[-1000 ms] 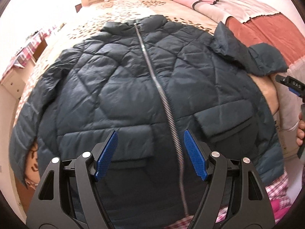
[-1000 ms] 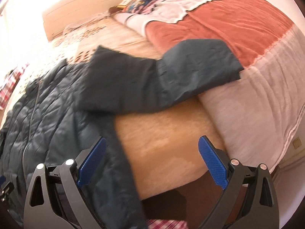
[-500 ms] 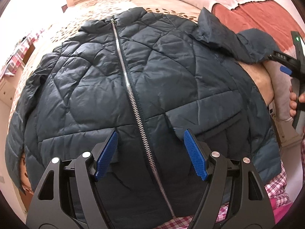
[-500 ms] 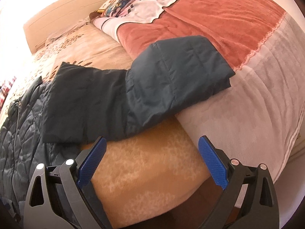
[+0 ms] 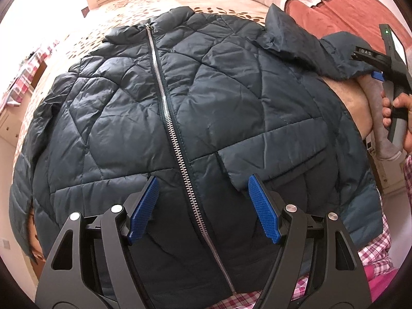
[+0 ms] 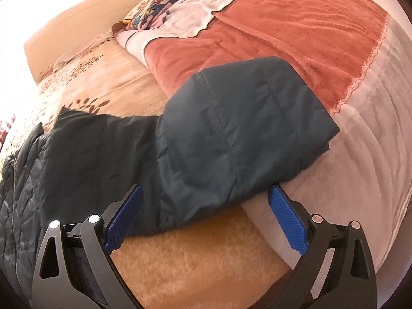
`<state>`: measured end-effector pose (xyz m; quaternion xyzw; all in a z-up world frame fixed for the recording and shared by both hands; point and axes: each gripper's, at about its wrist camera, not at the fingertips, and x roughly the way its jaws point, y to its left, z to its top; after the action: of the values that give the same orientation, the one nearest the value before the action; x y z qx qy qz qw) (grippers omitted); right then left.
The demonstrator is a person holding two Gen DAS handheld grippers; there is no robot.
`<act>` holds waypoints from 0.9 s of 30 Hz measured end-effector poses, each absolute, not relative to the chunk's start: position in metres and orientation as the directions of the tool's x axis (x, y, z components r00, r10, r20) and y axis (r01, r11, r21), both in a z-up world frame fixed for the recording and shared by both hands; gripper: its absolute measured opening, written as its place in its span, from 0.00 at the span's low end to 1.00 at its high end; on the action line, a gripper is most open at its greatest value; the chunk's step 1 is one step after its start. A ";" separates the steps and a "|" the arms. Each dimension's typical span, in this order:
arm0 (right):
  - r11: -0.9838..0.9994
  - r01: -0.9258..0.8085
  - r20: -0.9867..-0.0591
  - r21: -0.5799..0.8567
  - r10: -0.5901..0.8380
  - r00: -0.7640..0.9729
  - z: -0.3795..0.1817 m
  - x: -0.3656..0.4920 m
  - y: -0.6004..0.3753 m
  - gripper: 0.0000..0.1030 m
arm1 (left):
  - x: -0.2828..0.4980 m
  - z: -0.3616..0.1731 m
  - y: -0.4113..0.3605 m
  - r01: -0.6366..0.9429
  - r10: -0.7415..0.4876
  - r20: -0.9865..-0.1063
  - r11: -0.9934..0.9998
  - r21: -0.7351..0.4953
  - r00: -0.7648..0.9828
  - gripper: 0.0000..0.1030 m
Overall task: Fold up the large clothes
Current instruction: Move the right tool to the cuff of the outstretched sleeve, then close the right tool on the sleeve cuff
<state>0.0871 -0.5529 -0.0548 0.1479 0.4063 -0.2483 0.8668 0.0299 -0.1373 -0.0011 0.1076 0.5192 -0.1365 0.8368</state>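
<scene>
A dark blue-green quilted jacket [image 5: 231, 108] lies front up on the bed, zipper [image 5: 170, 118] closed, collar at the far end. My left gripper [image 5: 203, 208] is open, hovering above the jacket's lower front near the zipper and a pocket flap. The jacket's right sleeve [image 6: 231, 139] stretches out sideways over the bed's edge. My right gripper [image 6: 206, 213] is open, its fingertips on either side of the sleeve's near edge, not closed on it. It also shows in the left wrist view [image 5: 376, 74], beside the sleeve end.
A beige leaf-patterned bedspread [image 5: 154, 2] covers the bed. A red-and-white folded blanket [image 6: 296, 25] lies beside the sleeve, with a patterned pillow [image 6: 154, 7] by the headboard. Pink checked fabric [image 5: 373, 252] shows at the near edge. Furniture [image 5: 15, 97] stands at the left.
My right gripper has moved forward up to the sleeve, which now lies between its fingers. My left gripper has shifted right along the jacket's hem, so the zipper sits further left.
</scene>
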 end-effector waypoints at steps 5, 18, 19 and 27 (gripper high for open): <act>0.832 0.553 -0.756 0.045 -0.334 0.563 -0.055 0.097 -0.558 0.91 | 0.035 -0.006 -0.134 0.322 -0.107 -0.905 0.946 0.034 0.412 0.69; 0.811 0.532 -0.683 0.241 -0.248 0.687 -0.033 0.095 -0.587 0.09 | 0.043 -0.005 -0.111 0.256 -0.121 -0.900 0.967 -0.010 0.420 0.69; 0.819 0.520 -0.670 0.244 -0.245 0.701 -0.027 0.094 -0.583 0.08 | 0.043 -0.005 -0.108 0.250 -0.124 -0.898 0.968 -0.016 0.421 0.69; 0.937 0.298 -0.524 0.184 -0.163 0.836 0.049 0.095 -0.500 0.07 | 0.047 0.002 -0.082 0.194 -0.136 -0.879 0.980 -0.051 0.457 0.69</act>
<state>0.0951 -0.5003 0.0493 0.1303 0.2596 -0.1213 0.9492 0.0473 -0.0823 0.0022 0.0284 0.5120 -0.0969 0.8531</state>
